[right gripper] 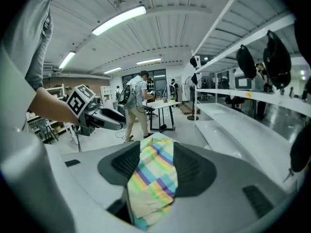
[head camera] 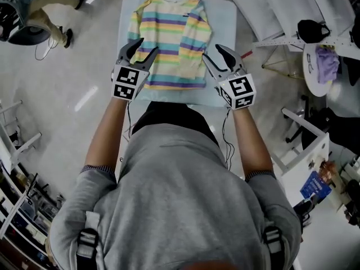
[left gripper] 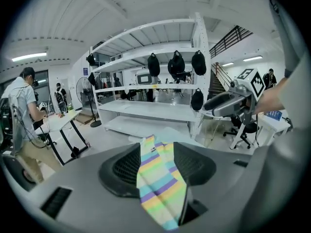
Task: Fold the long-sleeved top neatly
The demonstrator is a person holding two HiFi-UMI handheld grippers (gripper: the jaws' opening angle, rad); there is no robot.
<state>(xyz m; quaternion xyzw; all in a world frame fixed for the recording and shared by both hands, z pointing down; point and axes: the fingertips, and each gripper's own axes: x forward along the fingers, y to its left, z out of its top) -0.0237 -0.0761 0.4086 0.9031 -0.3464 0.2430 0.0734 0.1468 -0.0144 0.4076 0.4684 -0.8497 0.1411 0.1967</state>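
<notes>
The striped long-sleeved top lies flat on the pale blue table, collar at the far end and both sleeves laid in over the body. My left gripper hovers over the top's near left edge, jaws apart, nothing pinched. Over the near right edge, by the folded sleeve, my right gripper is likewise open. In the left gripper view the stripes show through the gap of the left gripper, apart from the pads. The right gripper view shows the top beyond the right gripper in the same way.
White shelving runs along the table's right side and carries hanging black bags. A small round table with purple cloth stands at the right. A person stands on the floor at the far left, and another works at a desk.
</notes>
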